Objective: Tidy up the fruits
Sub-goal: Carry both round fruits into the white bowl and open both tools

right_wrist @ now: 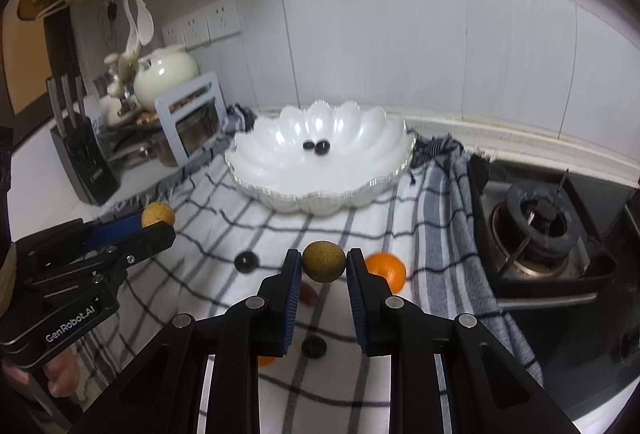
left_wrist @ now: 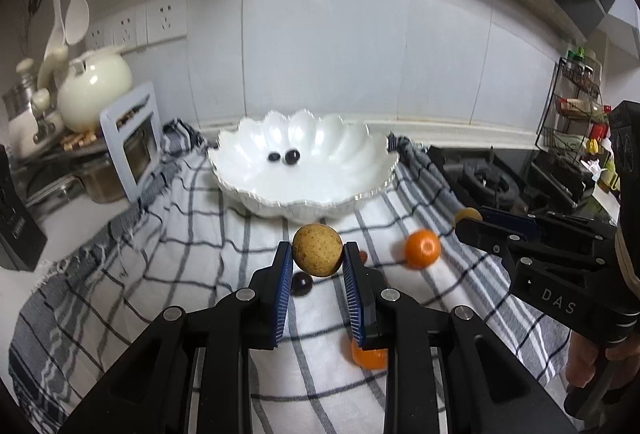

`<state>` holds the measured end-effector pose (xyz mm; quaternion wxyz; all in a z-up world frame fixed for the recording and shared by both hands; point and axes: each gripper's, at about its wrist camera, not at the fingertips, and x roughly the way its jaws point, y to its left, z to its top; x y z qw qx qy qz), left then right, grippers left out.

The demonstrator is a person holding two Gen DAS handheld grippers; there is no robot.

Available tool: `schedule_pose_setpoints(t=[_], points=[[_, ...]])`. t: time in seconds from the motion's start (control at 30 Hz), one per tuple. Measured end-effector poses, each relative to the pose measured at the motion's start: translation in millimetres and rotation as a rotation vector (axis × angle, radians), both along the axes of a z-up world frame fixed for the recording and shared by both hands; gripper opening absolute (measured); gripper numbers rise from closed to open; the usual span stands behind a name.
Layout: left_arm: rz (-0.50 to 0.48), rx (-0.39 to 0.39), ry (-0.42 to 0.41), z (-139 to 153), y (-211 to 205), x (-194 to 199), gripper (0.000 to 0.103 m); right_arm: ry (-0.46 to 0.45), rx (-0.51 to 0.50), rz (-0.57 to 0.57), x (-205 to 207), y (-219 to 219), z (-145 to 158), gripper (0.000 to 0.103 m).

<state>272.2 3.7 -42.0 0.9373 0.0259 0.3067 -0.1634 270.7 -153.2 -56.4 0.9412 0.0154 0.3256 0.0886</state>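
My left gripper is shut on a round tan-brown fruit, held above the checked cloth in front of the white scalloped bowl. My right gripper is shut on a second tan-brown fruit. The bowl holds two dark grapes. An orange, a second orange, dark grapes and a reddish fruit lie on the cloth. The right gripper also shows in the left wrist view, the left in the right wrist view.
A gas stove sits to the right of the cloth. A knife block, a cream pot, a grey stand and pans crowd the left. A spice rack stands far right.
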Motion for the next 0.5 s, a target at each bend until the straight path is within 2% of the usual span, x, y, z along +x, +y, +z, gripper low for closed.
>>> schedule_pose_setpoints(t=[0.5], points=[[0.065,-0.005,-0.108,41,-2,25,0.026,-0.144,0.02,-0.009,27,-5,45,0.025]])
